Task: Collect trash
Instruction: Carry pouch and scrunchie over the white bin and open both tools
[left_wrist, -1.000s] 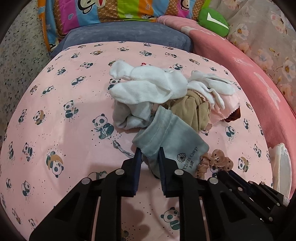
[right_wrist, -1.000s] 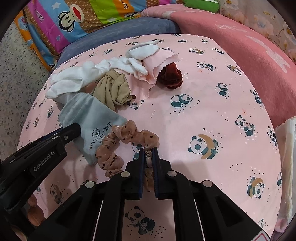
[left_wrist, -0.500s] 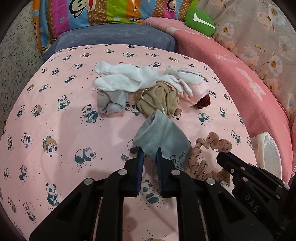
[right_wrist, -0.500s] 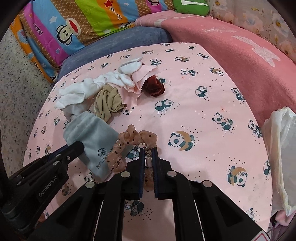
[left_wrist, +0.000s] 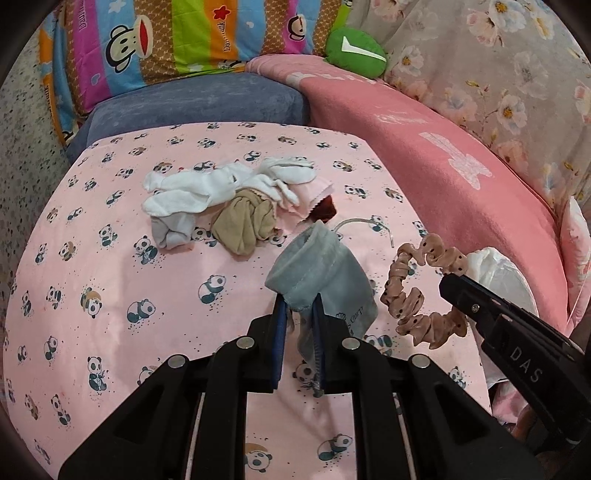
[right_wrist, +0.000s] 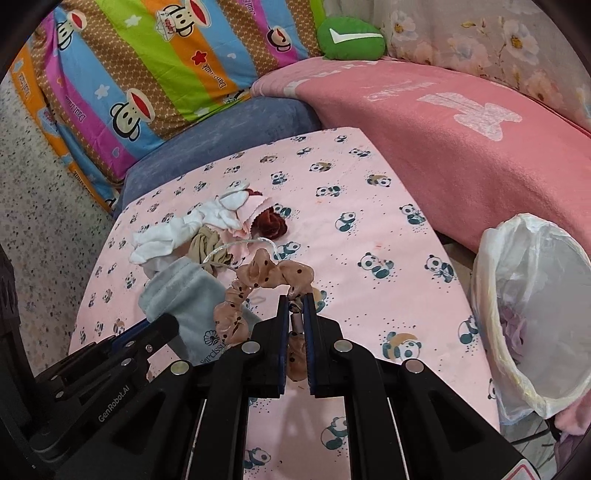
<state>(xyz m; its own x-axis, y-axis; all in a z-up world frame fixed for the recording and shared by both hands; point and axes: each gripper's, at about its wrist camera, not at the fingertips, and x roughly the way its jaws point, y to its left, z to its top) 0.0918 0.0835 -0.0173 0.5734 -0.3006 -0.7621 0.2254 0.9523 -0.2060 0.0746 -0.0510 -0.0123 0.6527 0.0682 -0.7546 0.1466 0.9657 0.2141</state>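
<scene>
Two tools carry our trash: the left tool (left_wrist: 298, 314) is clamped on the grey pouch (left_wrist: 325, 269), the right tool (right_wrist: 296, 310) on the dotted scrunchie (right_wrist: 258, 284). Beyond lies the sock pile (left_wrist: 221, 192); right of our right tool, the lined bin (right_wrist: 532, 295).

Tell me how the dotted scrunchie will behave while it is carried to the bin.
Probably floppy: the dotted scrunchie droops in a loose loop from the right gripper. It looks light, so it may swing. Its trailing end could catch the grey pouch beside it.

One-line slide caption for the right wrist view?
Right tongs pinch a dotted scrunchie above the panda sheet, lined bin alongside.
</scene>
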